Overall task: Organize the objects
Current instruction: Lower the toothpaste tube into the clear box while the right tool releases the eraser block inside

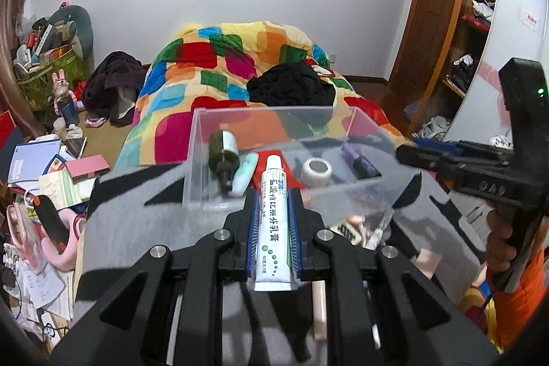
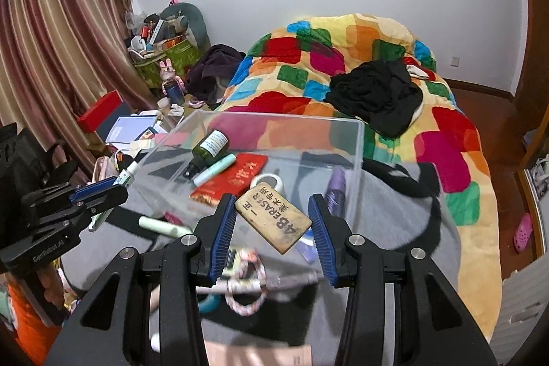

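Note:
My left gripper (image 1: 273, 204) is shut on a white ointment tube (image 1: 273, 222) and holds it at the near wall of a clear plastic box (image 1: 219, 198). The box holds a dark green bottle (image 1: 223, 156), a pale green tube (image 1: 244, 174), a red booklet (image 2: 230, 182), a roll of white tape (image 1: 317, 172) and a purple tube (image 1: 358, 160). My right gripper (image 2: 272, 218) is open over the box's near edge. A tan 4B eraser (image 2: 272, 218) sits tilted between its fingers, touching neither pad. The left gripper with the tube shows in the right wrist view (image 2: 99, 194).
The box (image 2: 357, 139) rests on a grey and black cloth (image 1: 137, 228) on the bed. Loose items lie in front of it: a pale green tube (image 2: 161, 225), a knotted cord (image 2: 247, 294), a pen (image 2: 274, 282). A colourful quilt (image 1: 219, 71) lies behind. Cluttered books (image 1: 31, 160) lie left.

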Demonstrator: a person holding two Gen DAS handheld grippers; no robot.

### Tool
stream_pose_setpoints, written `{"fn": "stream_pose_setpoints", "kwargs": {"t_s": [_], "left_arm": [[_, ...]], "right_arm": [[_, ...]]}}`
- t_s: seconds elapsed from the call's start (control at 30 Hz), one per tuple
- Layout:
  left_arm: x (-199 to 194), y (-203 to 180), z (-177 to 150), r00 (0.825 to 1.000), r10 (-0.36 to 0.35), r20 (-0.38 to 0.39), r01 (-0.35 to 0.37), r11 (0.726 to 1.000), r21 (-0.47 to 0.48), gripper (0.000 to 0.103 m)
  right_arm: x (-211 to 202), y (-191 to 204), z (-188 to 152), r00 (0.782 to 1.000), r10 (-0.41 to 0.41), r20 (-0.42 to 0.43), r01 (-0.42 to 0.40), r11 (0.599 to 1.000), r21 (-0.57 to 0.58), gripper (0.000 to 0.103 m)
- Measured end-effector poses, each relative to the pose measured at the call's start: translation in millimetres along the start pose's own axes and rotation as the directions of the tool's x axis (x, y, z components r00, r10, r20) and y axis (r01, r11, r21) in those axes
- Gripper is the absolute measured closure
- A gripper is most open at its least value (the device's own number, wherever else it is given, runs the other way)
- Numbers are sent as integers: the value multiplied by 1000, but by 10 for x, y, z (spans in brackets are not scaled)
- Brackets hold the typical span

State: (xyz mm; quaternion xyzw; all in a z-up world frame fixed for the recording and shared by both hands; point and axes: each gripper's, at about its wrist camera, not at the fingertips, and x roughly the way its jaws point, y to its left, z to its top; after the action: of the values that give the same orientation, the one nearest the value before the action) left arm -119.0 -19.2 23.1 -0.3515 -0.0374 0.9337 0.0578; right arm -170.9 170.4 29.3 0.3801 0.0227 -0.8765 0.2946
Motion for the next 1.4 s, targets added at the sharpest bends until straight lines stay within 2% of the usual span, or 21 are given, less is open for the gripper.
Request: {"fn": "stream_pose_setpoints", "kwargs": {"t_s": [0.23, 0.57, 0.77, 0.9, 1.0, 1.17, 1.4], "left_arm": [[239, 79, 191, 1000, -18, -16, 17, 999, -33, 87], [702, 103, 199, 991, -45, -126, 37, 997, -63, 87], [639, 38, 195, 993, -41, -111, 37, 998, -42, 87], [551, -10, 209, 994, -43, -97, 40, 999, -25, 87], [467, -36, 213, 995, -47, -84, 46, 999, -16, 87], [268, -86, 147, 998, -39, -52, 40, 999, 9, 73], [113, -140, -172, 996, -46, -79, 48, 998, 31, 71]], "right_arm": [[411, 41, 124, 997, -23, -76, 22, 1000, -8, 63], [785, 80, 97, 986, -42, -161, 37, 999, -31, 62], [729, 101, 100, 987, -23, -160, 18, 999, -31, 62], [639, 136, 109, 990, -31, -137, 26, 999, -39, 53], [554, 176, 115, 992, -31, -120, 26, 999, -47, 52], [312, 217, 67, 997, -32, -76, 28, 998, -57, 51], [-2, 211, -260, 997, -33, -65, 29, 997, -65, 46]]}}
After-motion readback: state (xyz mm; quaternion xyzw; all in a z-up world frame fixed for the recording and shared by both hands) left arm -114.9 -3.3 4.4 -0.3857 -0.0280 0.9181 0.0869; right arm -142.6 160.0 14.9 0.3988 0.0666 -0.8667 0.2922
